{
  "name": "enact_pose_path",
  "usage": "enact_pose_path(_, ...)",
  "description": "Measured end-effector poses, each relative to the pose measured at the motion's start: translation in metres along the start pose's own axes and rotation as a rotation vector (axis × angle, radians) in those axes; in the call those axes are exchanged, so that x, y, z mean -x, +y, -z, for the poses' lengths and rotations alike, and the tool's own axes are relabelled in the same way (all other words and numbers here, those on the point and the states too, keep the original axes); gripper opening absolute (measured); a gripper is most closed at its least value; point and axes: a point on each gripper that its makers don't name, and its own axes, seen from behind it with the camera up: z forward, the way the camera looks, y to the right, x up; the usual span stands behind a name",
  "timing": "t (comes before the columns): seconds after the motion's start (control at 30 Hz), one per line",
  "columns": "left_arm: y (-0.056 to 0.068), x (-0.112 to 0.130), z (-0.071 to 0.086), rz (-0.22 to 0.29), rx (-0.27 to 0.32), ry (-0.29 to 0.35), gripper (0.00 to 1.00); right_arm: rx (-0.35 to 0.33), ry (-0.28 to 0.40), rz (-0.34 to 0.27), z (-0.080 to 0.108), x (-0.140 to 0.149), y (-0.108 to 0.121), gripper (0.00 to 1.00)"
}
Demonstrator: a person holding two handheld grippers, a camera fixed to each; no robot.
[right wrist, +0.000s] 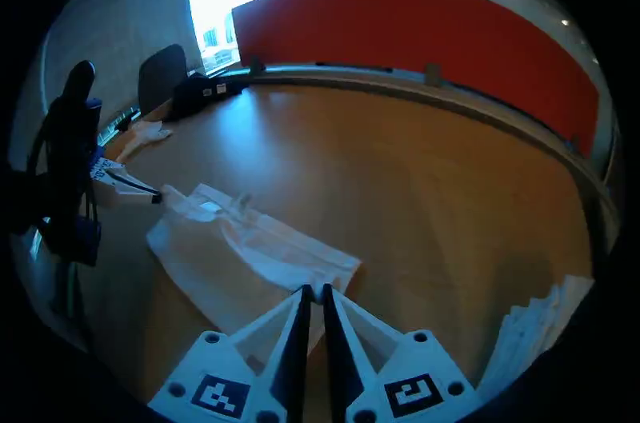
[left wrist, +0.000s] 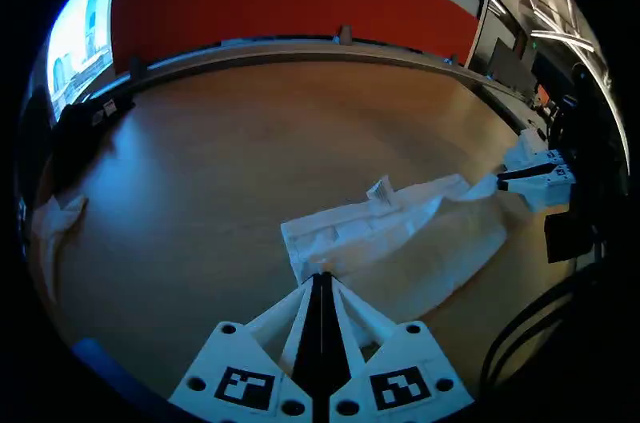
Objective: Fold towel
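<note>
So, the left hand-held gripper [left wrist: 320, 277] is clamped on one corner of the white towel [left wrist: 376, 227], which lies half-folded on the table [left wrist: 240, 151], and the right hand-held gripper [right wrist: 314, 290] pinches the other end (mid-fold, I'd say), so next both probably need to carry that edge across together.

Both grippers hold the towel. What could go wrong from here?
1. The left gripper and right gripper pinch only the very edge of the towel, so a corner may slip out.
2. The towel lies wrinkled and partly doubled between them, so the fold may come out uneven.
3. The stack of cloths lies near the right gripper and could be knocked.
</note>
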Motion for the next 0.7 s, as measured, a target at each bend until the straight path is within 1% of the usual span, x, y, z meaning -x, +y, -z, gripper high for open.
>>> enact_pose_path(0.23, -0.002, 0.002, -0.008, 0.019, -0.007, -0.011, 0.00, 0.008, 0.005, -0.029, -0.007, 0.001, 0.000, 0.19)
enact_pose_path(0.37, -0.006, 0.002, -0.011, 0.021, -0.021, -0.015, 0.01, 0.012, 0.008, -0.037, -0.010, 0.000, 0.000, 0.28)
enact_pose_path(0.7, -0.015, -0.001, -0.020, 0.008, -0.056, -0.019, 0.04, 0.039, 0.006, -0.029, -0.016, 0.001, 0.007, 0.35)
